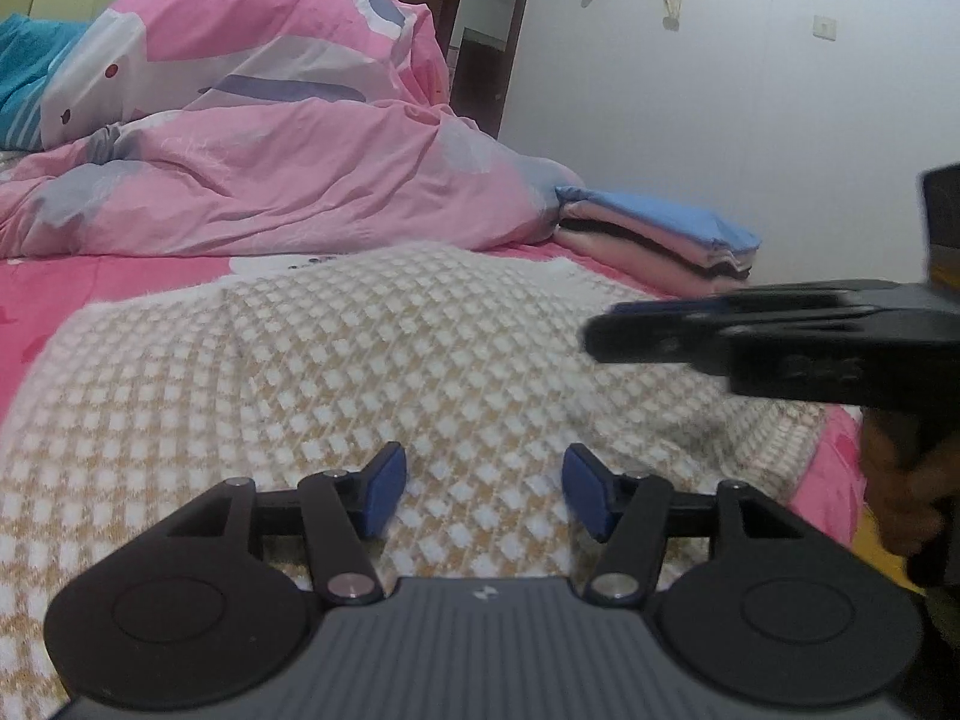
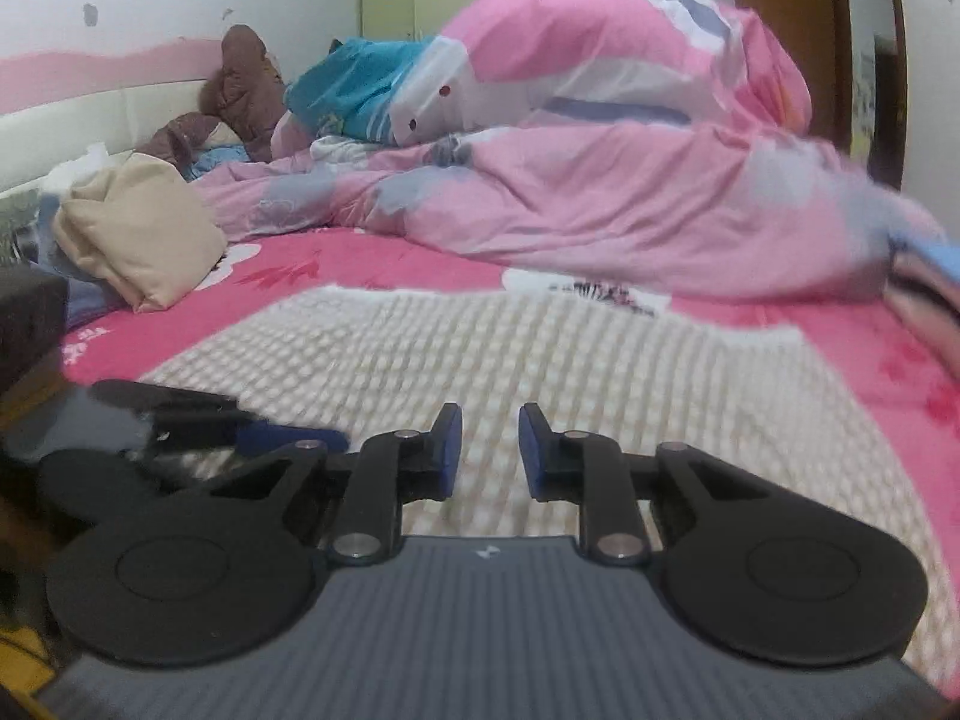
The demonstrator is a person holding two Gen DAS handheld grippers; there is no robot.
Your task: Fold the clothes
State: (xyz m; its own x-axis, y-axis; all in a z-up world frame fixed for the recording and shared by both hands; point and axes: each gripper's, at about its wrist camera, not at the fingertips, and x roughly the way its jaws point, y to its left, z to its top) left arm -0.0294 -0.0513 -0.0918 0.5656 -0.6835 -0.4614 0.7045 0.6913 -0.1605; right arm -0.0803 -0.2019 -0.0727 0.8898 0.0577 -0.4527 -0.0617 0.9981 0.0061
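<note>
Checkered garment (image 1: 372, 372) lay spread flat across the bed's (image 1: 120, 282) near edge, its front hem hidden under the left gripper (image 1: 485, 489), jaws wide and empty, and the blurred right gripper (image 2: 490, 450), jaws narrowly apart, gripping nothing, beside a folded stack (image 1: 654, 234).

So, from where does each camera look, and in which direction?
Left wrist: sits behind the open left gripper, facing across the checked garment toward the folded stack; the right gripper and a hand show at the right edge.
Right wrist: sits behind the right gripper, facing the pink duvet; the left gripper shows at the left.
Shared: garment, duvet, both grippers.
</note>
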